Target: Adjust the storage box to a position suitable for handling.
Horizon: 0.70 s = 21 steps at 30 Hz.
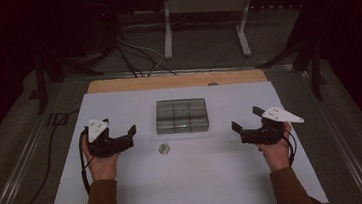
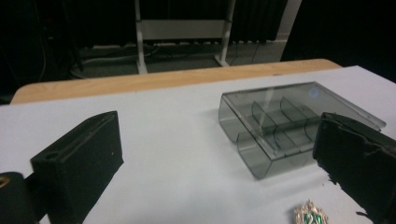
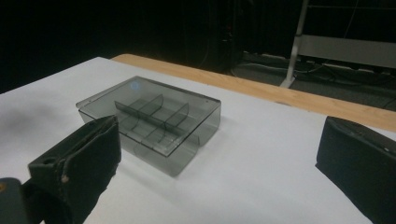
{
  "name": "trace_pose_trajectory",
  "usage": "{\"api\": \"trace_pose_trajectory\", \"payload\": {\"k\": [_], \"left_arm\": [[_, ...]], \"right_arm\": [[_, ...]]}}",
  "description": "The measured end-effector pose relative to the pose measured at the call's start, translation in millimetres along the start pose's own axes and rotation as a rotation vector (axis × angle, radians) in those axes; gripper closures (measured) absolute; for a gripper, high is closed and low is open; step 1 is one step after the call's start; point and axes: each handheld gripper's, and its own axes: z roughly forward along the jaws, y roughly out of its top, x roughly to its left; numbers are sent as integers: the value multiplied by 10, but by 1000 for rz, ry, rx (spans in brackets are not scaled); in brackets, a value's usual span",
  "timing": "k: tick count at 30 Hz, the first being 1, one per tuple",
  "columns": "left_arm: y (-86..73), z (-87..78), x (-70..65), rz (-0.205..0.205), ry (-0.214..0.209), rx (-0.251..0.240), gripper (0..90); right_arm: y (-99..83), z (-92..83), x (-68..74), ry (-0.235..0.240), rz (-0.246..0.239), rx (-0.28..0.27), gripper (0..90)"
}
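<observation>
The left tool (image 1: 122, 136) hangs with its jaws spread wide and nothing between them, left of the smoky divided box (image 1: 182, 115), angled so that box and the small green-and-gold brooch (image 1: 164, 148) both lie ahead of it. The right tool (image 1: 248, 125) is likewise agape and empty, right of the box, mirroring the other, seemingly a ready stance. The brooch lies on the white surface (image 1: 201, 180) just in front of the box, apart from it, likely meant for a compartment.
</observation>
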Motion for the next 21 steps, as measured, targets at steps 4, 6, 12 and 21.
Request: {"api": "trace_pose_trajectory", "payload": {"k": [4, 6, 12, 21], "left_arm": [[33, 95, -3, -6, 5, 10, 42], [43, 138, -4, -10, 7, 15, 51], [87, 249, -15, -9, 8, 6, 58], [118, 409, -14, -28, 0, 2, 72]], "right_arm": [[56, 65, -12, 0, 9, -9, 0], [77, 98, -30, -4, 21, -15, 0], [107, 208, -79, -13, 53, -15, 5], [141, 408, -77, -20, 57, 22, 52]]}}
